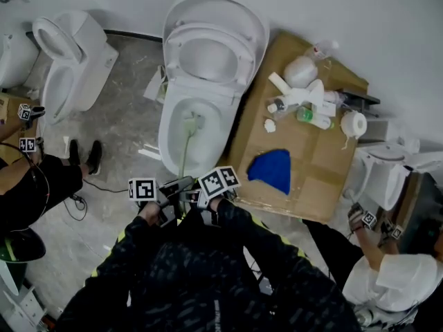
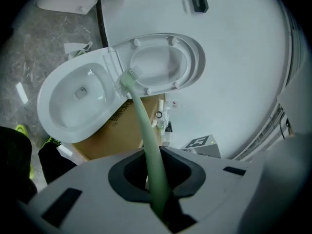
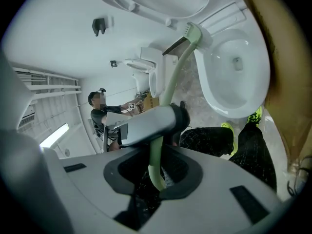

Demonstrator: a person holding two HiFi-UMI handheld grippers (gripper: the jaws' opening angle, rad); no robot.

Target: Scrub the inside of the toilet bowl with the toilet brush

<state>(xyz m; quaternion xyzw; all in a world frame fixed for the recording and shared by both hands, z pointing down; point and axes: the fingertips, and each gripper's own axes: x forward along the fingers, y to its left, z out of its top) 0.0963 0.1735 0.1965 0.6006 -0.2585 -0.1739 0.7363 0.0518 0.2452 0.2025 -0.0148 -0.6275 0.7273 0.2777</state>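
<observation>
Left tongs and right tongs are both clenching the toilet brush. Its head is sitting toward 12 o'clock in the toilet bowl (thin handle, likely springy), risking skidding over the rim and splashing.

I can't read any words or numbers here. The flat brown cardboard sheet has a bit of dark print on it, but it is too small and blurry to read.

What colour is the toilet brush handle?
Toilet brush handle: pale green, clearest in the left gripper view.
</observation>
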